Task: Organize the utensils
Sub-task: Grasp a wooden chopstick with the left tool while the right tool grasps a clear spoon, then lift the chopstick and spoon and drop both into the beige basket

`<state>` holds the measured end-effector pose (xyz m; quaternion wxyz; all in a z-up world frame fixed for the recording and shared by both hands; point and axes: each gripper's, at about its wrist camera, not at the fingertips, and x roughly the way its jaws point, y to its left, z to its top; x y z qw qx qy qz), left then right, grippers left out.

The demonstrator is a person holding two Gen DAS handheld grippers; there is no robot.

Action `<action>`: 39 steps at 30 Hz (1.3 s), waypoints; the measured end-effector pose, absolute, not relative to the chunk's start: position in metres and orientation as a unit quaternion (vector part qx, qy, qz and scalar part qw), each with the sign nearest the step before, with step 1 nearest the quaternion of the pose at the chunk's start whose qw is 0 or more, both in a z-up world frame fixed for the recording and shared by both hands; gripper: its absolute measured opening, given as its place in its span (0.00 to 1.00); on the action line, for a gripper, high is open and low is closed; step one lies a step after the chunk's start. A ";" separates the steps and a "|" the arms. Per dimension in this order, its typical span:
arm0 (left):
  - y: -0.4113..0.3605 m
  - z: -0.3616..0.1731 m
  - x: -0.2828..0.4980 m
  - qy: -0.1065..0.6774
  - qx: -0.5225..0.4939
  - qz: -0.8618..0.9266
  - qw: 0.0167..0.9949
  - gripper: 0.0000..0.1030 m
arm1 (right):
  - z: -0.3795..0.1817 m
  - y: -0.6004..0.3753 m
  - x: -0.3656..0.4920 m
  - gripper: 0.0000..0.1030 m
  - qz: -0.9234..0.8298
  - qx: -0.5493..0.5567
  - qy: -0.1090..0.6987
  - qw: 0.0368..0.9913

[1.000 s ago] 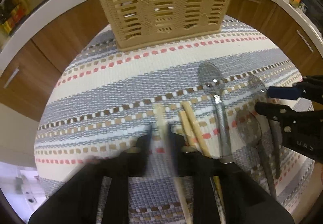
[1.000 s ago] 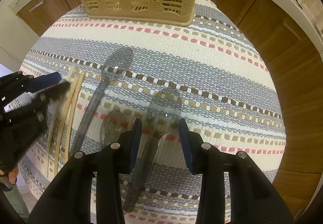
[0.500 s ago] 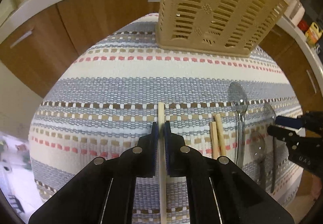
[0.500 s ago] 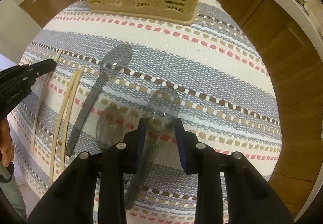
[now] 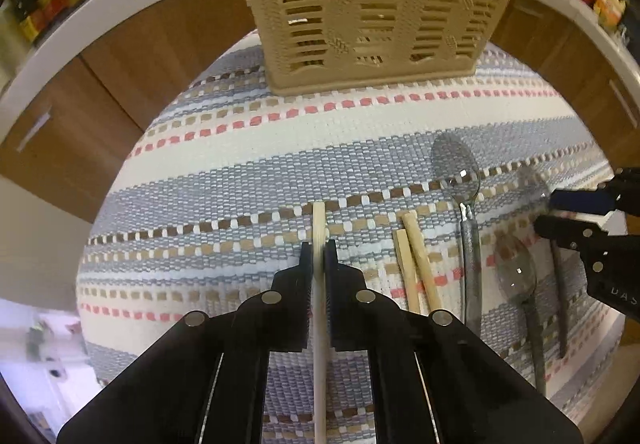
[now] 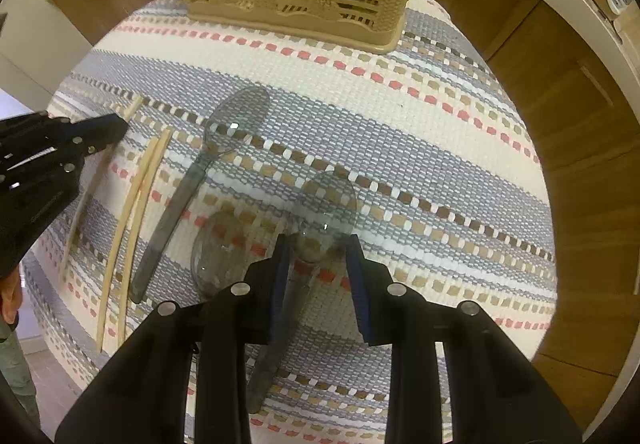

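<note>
My left gripper [image 5: 319,258] is clamped on one chopstick [image 5: 319,220], right gripper [image 6: 319,268] jaws just closing round the clear spoon [image 6: 320,212], pads not yet pressing; lift both level & straight up, then to the basket [image 5: 376,4].

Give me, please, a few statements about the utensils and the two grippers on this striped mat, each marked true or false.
1. The left gripper is shut on a chopstick. True.
2. Two more chopsticks lie side by side on the striped mat. True.
3. The right gripper straddles a metal fork. False: a clear spoon lies between its jaws, which have just been closing.
4. The basket lies tipped on its side. False: it stands upright at the mat's far end.
5. Three clear spoons are on the mat. True.
</note>
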<state>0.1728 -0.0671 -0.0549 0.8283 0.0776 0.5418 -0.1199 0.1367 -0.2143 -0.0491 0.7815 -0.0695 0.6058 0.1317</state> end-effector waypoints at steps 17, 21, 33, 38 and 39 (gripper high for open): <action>-0.011 -0.023 0.163 0.477 -0.069 -0.185 0.857 0.04 | -0.037 -0.234 0.147 0.47 0.155 -0.011 0.590 0.792; -0.016 -0.035 0.162 0.479 -0.063 -0.191 0.855 0.04 | -0.047 -0.218 0.159 0.46 0.117 -0.042 0.610 0.782; -0.013 -0.011 0.154 0.433 -0.069 -0.199 0.876 0.04 | -0.011 -0.208 0.141 0.28 0.156 -0.044 0.558 0.814; -0.010 0.035 0.143 0.362 -0.080 -0.205 0.906 0.04 | 0.044 -0.219 0.111 0.28 0.196 -0.018 0.466 0.863; -0.009 0.048 0.141 0.343 -0.088 -0.207 0.912 0.04 | 0.057 -0.221 0.107 0.28 0.202 -0.014 0.444 0.873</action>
